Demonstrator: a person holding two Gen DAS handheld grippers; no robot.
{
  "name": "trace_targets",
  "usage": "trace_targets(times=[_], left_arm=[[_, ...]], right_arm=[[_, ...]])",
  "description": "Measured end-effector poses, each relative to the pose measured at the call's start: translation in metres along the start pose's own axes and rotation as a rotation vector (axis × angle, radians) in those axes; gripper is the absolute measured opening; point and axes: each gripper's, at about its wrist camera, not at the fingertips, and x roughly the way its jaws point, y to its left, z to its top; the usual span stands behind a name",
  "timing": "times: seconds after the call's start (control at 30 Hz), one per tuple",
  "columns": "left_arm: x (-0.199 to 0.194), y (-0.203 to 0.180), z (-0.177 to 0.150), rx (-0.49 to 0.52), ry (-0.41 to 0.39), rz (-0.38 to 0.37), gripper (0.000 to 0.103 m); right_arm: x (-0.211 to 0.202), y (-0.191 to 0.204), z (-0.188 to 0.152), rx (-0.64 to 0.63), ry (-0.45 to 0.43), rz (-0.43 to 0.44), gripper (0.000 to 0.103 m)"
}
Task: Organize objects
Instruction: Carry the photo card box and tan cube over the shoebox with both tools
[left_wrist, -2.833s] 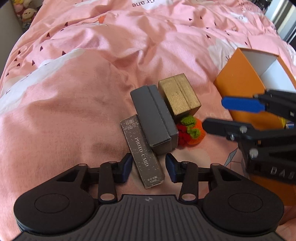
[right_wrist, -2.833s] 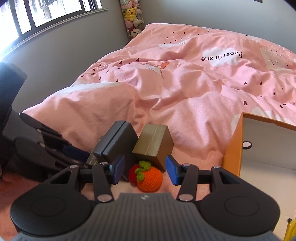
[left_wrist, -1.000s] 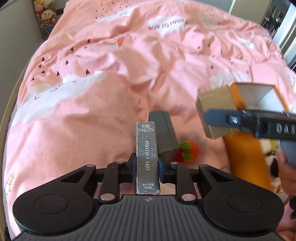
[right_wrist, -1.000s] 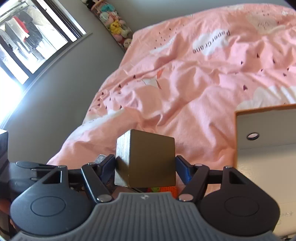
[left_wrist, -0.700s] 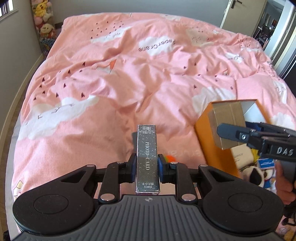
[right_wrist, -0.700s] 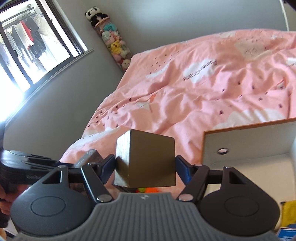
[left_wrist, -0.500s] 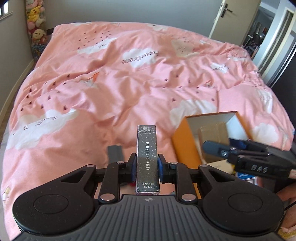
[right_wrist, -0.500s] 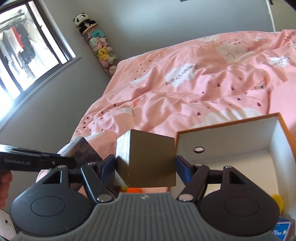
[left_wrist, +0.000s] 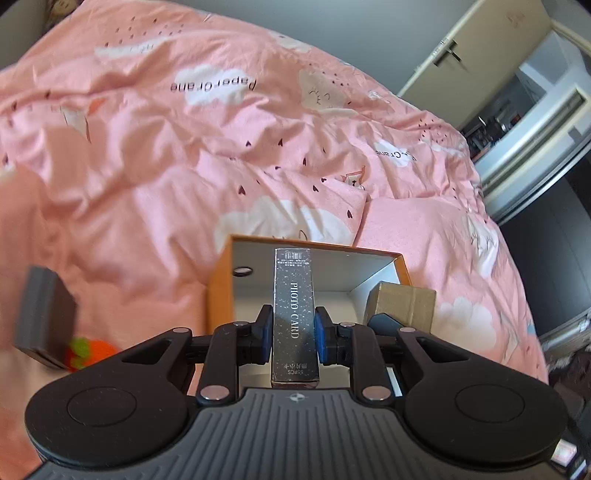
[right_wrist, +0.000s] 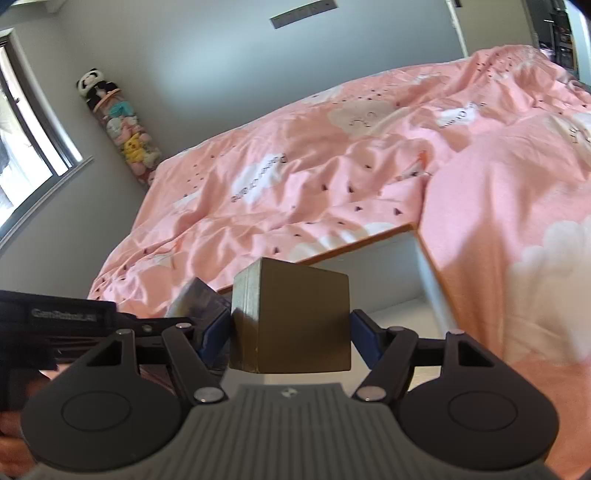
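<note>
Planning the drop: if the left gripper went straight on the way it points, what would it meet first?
Probably the orange box's white inner far wall: the left gripper, shut on the card box, points into the open box. Depth is unclear.

Bright daylight fills both views. In the right wrist view, the window (right_wrist: 22, 155) at the left edge is blown out to white, and the pink duvet (right_wrist: 369, 166) is softly lit. In the left wrist view, the grey box (left_wrist: 44, 317) and orange crochet toy (left_wrist: 92, 350) at the left are motion-blurred. Fisheye distortion bends the door (left_wrist: 469, 55) and walls near the edges.
</note>
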Motion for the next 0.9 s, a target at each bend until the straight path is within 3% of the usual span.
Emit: trace_targets(times=[0.3, 0.53, 0.73, 0.9], left_arm=[[0.061, -0.017, -0.014, -0.114, -0.021, 0.063, 0.025], [0.095, -0.021, -0.025, -0.175, 0.008, 0.124, 0.025], [0.104, -0.017, -0.030, -0.164, 0.022, 0.172, 0.026], [0.102, -0.028, -0.029, -0.067, 0.041, 0.253, 0.031]], right_arm=[[0.010, -0.034, -0.002, 0.045, -0.001, -0.025, 0.072], [0.015, -0.050, -0.005, 0.065, 0.007, -0.039, 0.072], [0.016, -0.049, -0.007, 0.048, 0.012, -0.033, 0.072], [0.016, -0.048, -0.008, 0.042, 0.011, -0.031, 0.072]])
